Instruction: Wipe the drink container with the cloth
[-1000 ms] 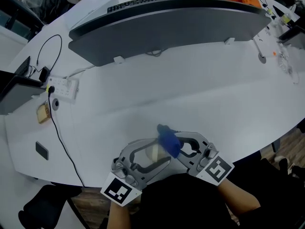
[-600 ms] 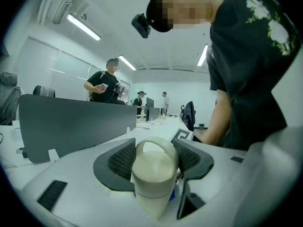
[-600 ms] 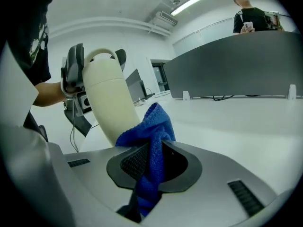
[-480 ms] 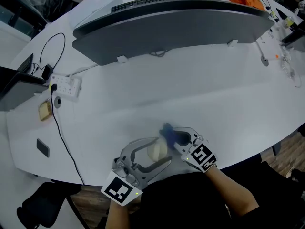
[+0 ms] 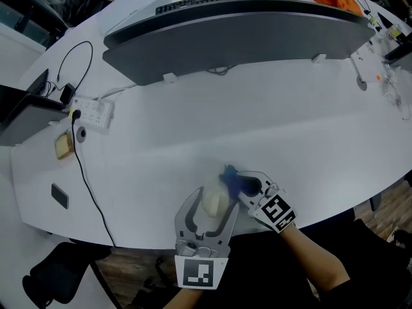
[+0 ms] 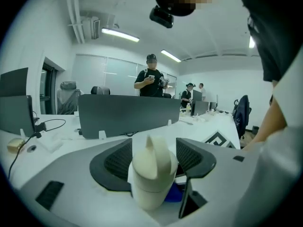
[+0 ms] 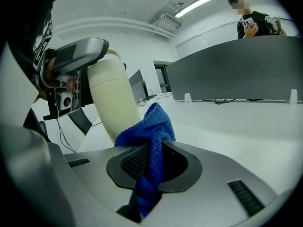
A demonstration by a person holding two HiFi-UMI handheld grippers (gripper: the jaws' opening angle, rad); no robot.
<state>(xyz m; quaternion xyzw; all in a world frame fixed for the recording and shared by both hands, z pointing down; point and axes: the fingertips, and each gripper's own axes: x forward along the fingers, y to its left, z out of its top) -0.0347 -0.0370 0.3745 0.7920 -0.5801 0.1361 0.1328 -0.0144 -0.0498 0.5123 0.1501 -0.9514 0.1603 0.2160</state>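
Wiping stage, head view with both tool views. My left tool (image 5: 215, 195) has swung round from a slanted lie to point straight away from me; its jaws have just been opening and now stand wide, with the cream drink container (image 6: 151, 174) upright between them; the pads seem clear of its sides, so I judge it rests on the bench (image 5: 290, 127) unheld. My right tool (image 5: 246, 187) has come down to bench level just right of the container; its jaws are closed on the blue cloth (image 7: 147, 131), whose bunched end touches the container's side. I read this as a re-grip on the left with the cloth placed for a stroke; an unheld container may slide when rubbed. The container stands near the bench's near edge, close to my body; broad bare surface lies ahead up to the grey divider (image 5: 244, 37); the power strip (image 5: 87, 111) and its cable (image 5: 87, 179) lie well apart at left.
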